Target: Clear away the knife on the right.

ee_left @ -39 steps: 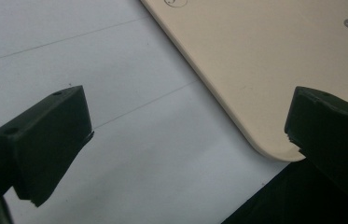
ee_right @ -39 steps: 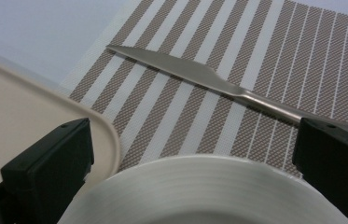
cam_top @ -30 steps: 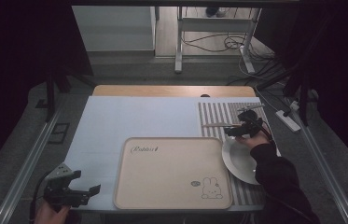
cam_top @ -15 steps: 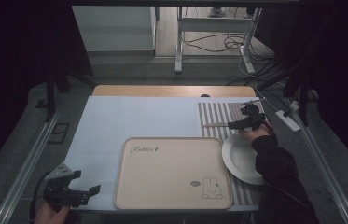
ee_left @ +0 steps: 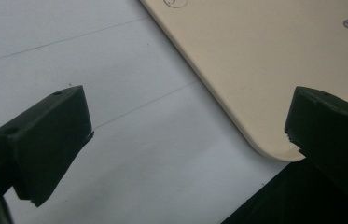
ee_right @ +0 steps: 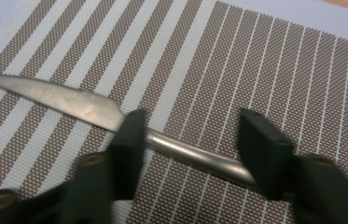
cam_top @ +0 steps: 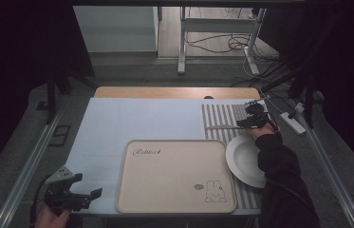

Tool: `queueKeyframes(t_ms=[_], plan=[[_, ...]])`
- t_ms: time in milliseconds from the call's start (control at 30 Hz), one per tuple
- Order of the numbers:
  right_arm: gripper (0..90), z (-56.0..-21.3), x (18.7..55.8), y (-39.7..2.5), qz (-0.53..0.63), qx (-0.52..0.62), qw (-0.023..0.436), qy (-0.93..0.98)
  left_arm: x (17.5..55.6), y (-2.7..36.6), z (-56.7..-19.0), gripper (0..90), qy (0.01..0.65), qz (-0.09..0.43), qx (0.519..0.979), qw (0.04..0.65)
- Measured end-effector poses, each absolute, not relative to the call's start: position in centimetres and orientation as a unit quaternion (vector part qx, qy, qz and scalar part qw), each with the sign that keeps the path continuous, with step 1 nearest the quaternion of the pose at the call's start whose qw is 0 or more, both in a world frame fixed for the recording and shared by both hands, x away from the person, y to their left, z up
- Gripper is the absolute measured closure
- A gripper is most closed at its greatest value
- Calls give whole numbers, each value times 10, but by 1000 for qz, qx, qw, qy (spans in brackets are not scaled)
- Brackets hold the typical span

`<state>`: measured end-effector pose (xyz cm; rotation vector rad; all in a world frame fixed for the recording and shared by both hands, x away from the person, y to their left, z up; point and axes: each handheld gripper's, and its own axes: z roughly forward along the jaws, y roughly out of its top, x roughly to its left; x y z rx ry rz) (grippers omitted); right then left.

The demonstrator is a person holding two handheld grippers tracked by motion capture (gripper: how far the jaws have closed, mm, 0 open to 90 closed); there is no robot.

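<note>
A steel table knife (ee_right: 69,100) lies on the brown-and-white striped placemat (ee_right: 265,51), blade pointing left in the right gripper view. My right gripper (ee_right: 192,128) is open, one jaw on each side of the knife's handle. From above, the right gripper (cam_top: 242,124) hovers over the placemat (cam_top: 217,114), just beyond the white plate (cam_top: 243,159), and the knife (cam_top: 219,127) sticks out to its left. My left gripper (cam_top: 91,194) is open with nothing between its jaws, at the table's front left, close to the corner of the beige rabbit tray (cam_top: 174,175). In the left gripper view the left gripper (ee_left: 185,121) faces that tray corner (ee_left: 255,56).
A pale blue-white sheet (cam_top: 132,118) covers the table, with a wooden strip (cam_top: 174,92) along its far edge. Metal rails run down both sides. A power strip (cam_top: 292,121) and cables lie on the floor to the right.
My right gripper has moved away from the plate toward the far side of the placemat, and the sleeve has followed it. The left gripper has stayed put.
</note>
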<state>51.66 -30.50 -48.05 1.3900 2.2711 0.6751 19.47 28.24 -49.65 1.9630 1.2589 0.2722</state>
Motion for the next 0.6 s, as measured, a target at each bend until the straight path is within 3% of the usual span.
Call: queueKeyframes(t_ms=[67,100,167,600], plan=[[717,-480,521,-309,234,500,182,814,195,282,-497,7,494,107,771,386],[855,-481,526,-312,224,503,170,817,195,282,-497,7,494,107,771,386],[900,-482,529,-315,214,505,169,819,195,282,-496,7,494,107,772,386],[900,-494,537,-328,193,529,179,807,194,282,-496,7,494,108,772,386]])
